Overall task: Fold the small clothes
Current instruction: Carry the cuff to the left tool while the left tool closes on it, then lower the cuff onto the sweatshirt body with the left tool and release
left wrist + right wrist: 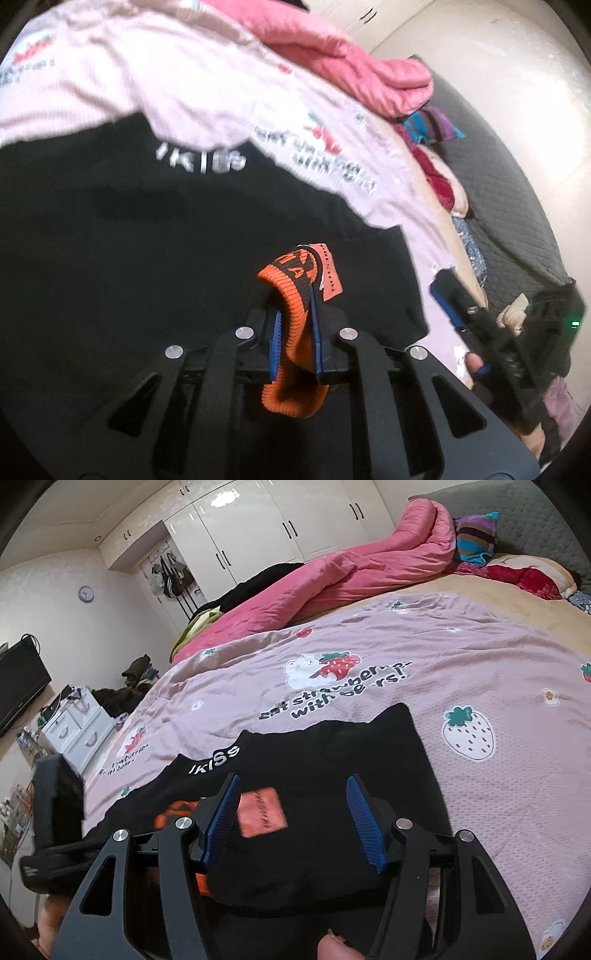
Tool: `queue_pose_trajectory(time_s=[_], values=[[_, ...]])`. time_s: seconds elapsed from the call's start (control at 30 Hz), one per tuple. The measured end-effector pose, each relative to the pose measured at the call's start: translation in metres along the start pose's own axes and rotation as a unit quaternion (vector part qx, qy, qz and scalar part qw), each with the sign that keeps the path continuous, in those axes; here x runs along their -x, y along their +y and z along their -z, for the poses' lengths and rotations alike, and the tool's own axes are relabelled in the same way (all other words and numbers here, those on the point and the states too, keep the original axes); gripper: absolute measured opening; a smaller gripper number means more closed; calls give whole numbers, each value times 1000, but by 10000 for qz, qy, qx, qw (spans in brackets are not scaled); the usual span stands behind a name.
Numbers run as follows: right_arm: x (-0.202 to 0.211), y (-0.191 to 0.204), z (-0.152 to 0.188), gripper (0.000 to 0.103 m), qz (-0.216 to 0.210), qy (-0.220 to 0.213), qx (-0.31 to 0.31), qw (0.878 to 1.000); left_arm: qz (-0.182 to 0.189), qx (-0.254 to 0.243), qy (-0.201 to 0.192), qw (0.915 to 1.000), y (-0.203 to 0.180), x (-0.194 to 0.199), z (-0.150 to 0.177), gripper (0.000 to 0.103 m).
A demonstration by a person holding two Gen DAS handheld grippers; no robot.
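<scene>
My left gripper (295, 325) is clamped tight on the orange-and-black ribbed knit band (295, 332) of a small black garment (129, 258), and the band bulges out above and below the blue pads (275, 332). An orange rectangular fabric tag (330, 271) hangs just beside the band, at its upper end. The garment is spread flat on the bed, with white lettering (201, 160) across its far edge.

My right gripper (293, 823) stands partly open above the same black garment (332, 775). Its two blue ribbed pads (364, 823) are apart, and I cannot see them pressing on the cloth. Between them, in the right wrist view, the orange tag (262, 812) shows, blurred, lying on the black fabric. A fingertip (334, 947) of my hand shows at the bottom edge.

The garment lies on a pale pink bed sheet printed with strawberries and dark writing (480, 664). Farther back on the bed, a pink quilt (351, 568) is bunched up, with a striped purple-and-blue knitted piece (474, 539) beside it and a red-and-cream cushion (532, 576) near that. White wardrobe doors (258, 524) line the far wall. A white chest of drawers (79, 727) stands at the left, beside the bed, and a round wall clock (86, 593) hangs above it.
</scene>
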State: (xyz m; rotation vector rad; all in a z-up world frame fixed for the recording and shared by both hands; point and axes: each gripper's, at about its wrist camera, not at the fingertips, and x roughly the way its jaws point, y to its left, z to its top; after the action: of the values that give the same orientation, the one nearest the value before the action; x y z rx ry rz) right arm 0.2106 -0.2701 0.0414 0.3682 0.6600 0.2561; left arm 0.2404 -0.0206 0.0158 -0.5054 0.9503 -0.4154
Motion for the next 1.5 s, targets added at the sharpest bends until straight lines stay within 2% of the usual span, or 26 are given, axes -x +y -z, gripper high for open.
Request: queue_pose_trajectory(time_s=[0.13, 0.27, 0.5, 0.63, 0.97, 1.27, 1.5], values=[[5, -4, -4, 58, 40, -83, -60, 9999, 139, 20, -339, 9993, -2, 28, -8, 5], [9, -8, -6, 58, 152, -149, -104, 9997, 67, -43, -615, 9981, 1, 51, -11, 5], [8, -13, -7, 58, 262, -142, -188, 9994, -5, 129, -842, 9964, 17, 77, -14, 5], [8, -14, -7, 58, 479, -173, -148, 9986, -62, 256, -932, 9953, 29, 91, -15, 5], [4, -16, -6, 58, 686, -127, -80, 9975, -250, 412, -955, 9943, 54, 112, -11, 5], [-7, 7, 5, 60, 654, 80, 420, 9969, -421, 652, -618, 9951, 80, 99, -4, 8], [-20, 35, 18, 60, 491, 341, 1001, 9932, -684, 563, -753, 9932, 85, 110, -3, 10]])
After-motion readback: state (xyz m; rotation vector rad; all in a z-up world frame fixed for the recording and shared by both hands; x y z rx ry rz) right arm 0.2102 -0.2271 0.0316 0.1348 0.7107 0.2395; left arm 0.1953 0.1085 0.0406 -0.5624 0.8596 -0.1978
